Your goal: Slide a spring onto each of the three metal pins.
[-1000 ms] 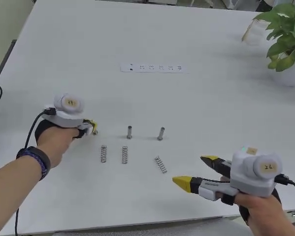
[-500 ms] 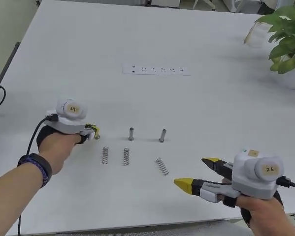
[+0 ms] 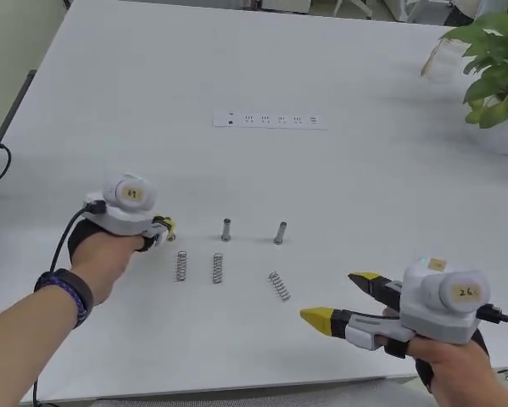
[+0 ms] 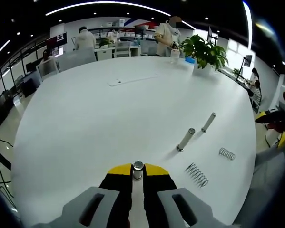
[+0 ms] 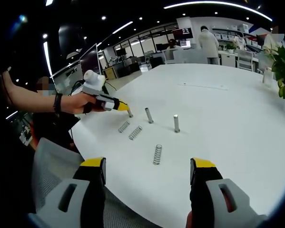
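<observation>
My left gripper [image 3: 167, 227] [image 4: 138, 170] is shut on a metal pin [image 4: 138, 166] at the left end of the row; the right gripper view shows that pin [image 5: 130, 113] at the yellow tips. Two more pins [image 3: 226, 229] [image 3: 280, 233] stand upright to its right. Three springs [image 3: 181, 265] [image 3: 217, 268] [image 3: 278, 286] lie flat just in front of the pins. My right gripper [image 3: 334, 297] [image 5: 148, 162] hovers open near the front right, jaws wide apart and pointing at the nearest spring [image 5: 157, 154], a short way from it.
A white power strip [image 3: 269, 120] lies further back on the white table [image 3: 364, 186]. A potted plant [image 3: 495, 51] stands at the back right corner. The table's front edge runs just below my right hand.
My left gripper has shifted slightly right and nearer, still holding the pin. The right gripper, springs and other pins keep their places; the head view moved a little.
</observation>
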A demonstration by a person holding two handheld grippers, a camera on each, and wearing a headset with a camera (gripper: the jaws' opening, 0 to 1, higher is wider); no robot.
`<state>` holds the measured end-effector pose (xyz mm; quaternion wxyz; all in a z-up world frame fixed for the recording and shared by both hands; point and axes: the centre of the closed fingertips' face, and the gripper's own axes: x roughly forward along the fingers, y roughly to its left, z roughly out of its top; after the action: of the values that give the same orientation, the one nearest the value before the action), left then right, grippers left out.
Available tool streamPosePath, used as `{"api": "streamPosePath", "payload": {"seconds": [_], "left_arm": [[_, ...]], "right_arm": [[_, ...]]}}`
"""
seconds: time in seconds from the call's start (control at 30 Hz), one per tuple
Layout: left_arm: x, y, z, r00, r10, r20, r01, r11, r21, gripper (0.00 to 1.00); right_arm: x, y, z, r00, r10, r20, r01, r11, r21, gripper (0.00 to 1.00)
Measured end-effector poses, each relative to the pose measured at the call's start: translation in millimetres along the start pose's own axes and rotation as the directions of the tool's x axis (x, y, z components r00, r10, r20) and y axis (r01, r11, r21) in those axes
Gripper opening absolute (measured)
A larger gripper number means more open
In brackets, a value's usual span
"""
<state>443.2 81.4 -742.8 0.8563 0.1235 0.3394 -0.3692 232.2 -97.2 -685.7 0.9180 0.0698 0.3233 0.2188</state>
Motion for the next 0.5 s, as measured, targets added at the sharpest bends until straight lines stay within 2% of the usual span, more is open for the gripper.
{"api": "streamPosePath", "payload": {"seconds": [0.3, 0.5], "left_arm": [[0.7, -0.8, 0.3, 1.0, 0.002, 0.004, -0.002, 1.0, 0.03, 0.0], [1.1, -2.2, 0.1, 1.0, -0.004, 0.008, 0.004, 1.0, 0.02, 0.0]], "right_arm": [[0.0, 0.5, -1.1, 1.0, 0.002, -0.004, -0.002, 1.0, -0.001, 0.71], [-0.4, -0.1, -3.8, 0.9999, 0.002, -0.011, -0.002, 1.0, -0.004, 0.71]]}}
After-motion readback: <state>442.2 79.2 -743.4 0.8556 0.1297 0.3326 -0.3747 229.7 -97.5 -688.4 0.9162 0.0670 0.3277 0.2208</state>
